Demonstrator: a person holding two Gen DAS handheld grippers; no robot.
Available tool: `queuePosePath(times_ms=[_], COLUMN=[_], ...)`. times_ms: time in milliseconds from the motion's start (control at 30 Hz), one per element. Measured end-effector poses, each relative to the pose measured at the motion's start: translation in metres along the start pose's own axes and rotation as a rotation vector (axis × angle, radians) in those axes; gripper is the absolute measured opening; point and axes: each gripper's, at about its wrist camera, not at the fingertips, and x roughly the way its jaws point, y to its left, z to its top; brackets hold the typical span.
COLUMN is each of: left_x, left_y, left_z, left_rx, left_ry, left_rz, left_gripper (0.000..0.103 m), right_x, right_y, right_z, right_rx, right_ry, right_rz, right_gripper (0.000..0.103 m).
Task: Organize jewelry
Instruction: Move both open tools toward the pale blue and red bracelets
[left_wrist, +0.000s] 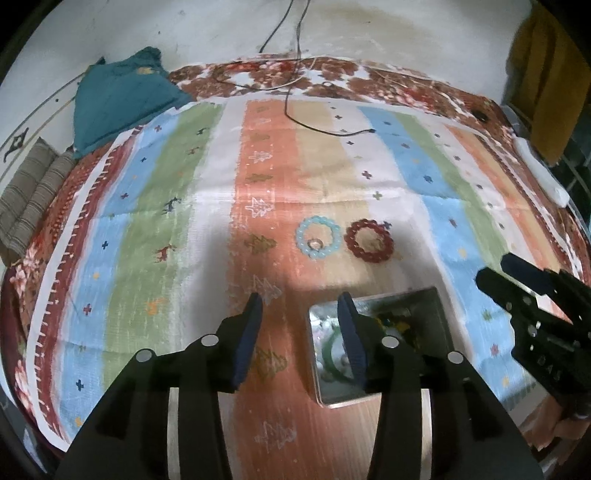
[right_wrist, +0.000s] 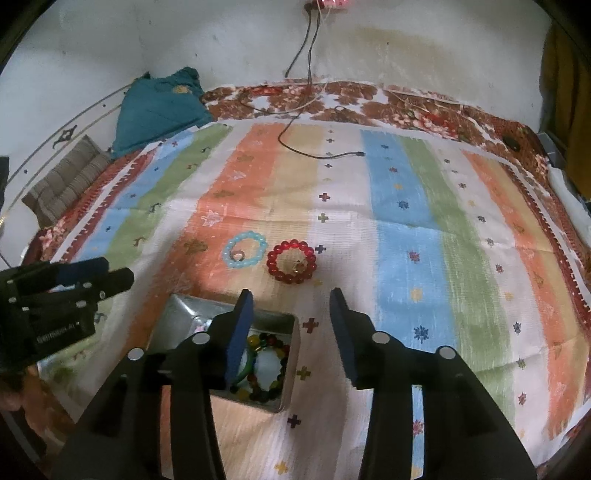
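A light blue bead bracelet (left_wrist: 318, 237) (right_wrist: 244, 249) with a small ring inside it lies on the striped cloth. A red bead bracelet (left_wrist: 369, 240) (right_wrist: 291, 261) lies just right of it, also with a small ring inside. A metal tin (left_wrist: 373, 306) (right_wrist: 192, 314) nearer me holds a green bangle and several bead bracelets. My left gripper (left_wrist: 302, 301) is open and empty, over the tin's left edge. My right gripper (right_wrist: 291, 297) is open and empty, over the tin's right edge. Each gripper also shows in the other's view, the right (left_wrist: 496, 275) and the left (right_wrist: 110, 273).
A black cable (left_wrist: 314, 127) (right_wrist: 317, 153) trails from the wall across the far part of the cloth. A teal cloth bundle (left_wrist: 118, 96) (right_wrist: 159, 107) and a striped cushion (left_wrist: 29, 199) (right_wrist: 62, 181) lie at the far left. A white object (left_wrist: 543, 173) lies at the right edge.
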Motion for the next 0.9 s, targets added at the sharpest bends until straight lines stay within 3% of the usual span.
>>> queuePosePath(times_ms=[367,900], left_x=[0.021,0.058], left_y=[0.003,0.003], left_z=[0.026,0.056], left_rx=[0.032,0.060], left_ry=[0.013,0.038], left_rz=[0.024,0.055], left_gripper=[0.051,0.067], right_x=[0.022,0.068], right_y=[-0.011,-0.017], right_z=[0.020,0.040], right_rx=[0.012,0.008], right_ry=[0.008,0.085], right_rz=[-0.065,-0.056], right_gripper=[0.054,0.068])
